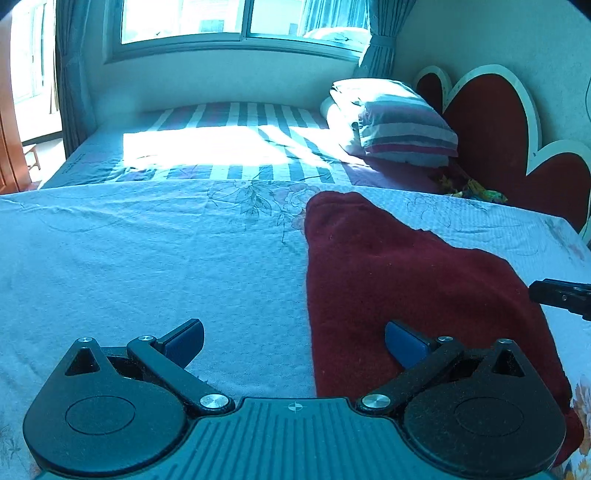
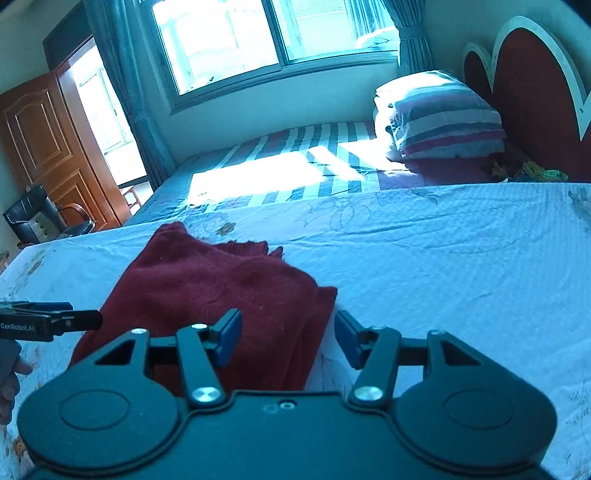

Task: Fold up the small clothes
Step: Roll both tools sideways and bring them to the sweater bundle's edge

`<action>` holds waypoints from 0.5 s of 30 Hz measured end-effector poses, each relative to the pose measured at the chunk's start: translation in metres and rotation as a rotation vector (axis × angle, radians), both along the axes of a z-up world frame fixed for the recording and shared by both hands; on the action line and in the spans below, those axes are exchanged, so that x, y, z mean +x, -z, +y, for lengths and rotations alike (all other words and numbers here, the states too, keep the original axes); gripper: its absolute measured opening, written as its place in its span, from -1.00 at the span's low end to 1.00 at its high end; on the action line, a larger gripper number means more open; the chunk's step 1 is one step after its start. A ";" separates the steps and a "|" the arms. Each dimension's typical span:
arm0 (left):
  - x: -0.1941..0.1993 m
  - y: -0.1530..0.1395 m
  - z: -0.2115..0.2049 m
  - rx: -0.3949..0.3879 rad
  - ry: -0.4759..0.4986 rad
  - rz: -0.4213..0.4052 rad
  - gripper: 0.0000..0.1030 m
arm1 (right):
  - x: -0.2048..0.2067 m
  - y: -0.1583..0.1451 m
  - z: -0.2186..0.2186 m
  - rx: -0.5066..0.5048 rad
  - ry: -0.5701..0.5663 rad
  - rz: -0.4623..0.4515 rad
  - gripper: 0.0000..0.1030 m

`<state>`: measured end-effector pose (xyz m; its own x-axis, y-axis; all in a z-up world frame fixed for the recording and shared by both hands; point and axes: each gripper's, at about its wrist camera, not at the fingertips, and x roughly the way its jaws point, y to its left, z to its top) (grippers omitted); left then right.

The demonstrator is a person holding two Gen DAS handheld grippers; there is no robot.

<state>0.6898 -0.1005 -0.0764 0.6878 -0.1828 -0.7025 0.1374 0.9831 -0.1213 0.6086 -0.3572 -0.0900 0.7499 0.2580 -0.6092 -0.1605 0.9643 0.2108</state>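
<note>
While both grippers hover open-jawed, the dark red garment [image 1: 399, 280] lies folded, rumpled.

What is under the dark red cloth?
The red cloth lies on a pale floral sheet, which shows all around it. The cloth looks folded in layers. Whether anything else lies beneath it cannot be seen.

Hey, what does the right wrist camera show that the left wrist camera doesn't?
Only the right wrist view shows the wooden door, a black chair beside it, and the left gripper's lettered side. Only the left wrist view shows the right gripper's tip at its right edge. Both show the dark red garment lying on the floral sheet, the striped pillow, the heart-shaped headboard and the window. Both grippers are open.
</note>
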 end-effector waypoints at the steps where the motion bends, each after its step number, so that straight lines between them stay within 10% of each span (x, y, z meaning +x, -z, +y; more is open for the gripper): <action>1: 0.004 0.002 0.001 -0.010 -0.011 0.002 1.00 | 0.005 0.002 0.000 -0.005 -0.001 -0.001 0.04; 7: 0.018 0.013 -0.003 -0.022 -0.013 0.020 1.00 | 0.041 0.024 -0.013 0.175 0.024 0.124 -0.34; 15: 0.020 0.017 0.001 -0.057 0.011 0.020 1.00 | 0.052 0.047 -0.037 0.421 0.044 0.209 -0.18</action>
<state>0.7103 -0.0993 -0.0938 0.6712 -0.2300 -0.7047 0.1447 0.9730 -0.1797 0.6603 -0.3941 -0.1368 0.6384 0.4859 -0.5970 -0.0341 0.7927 0.6087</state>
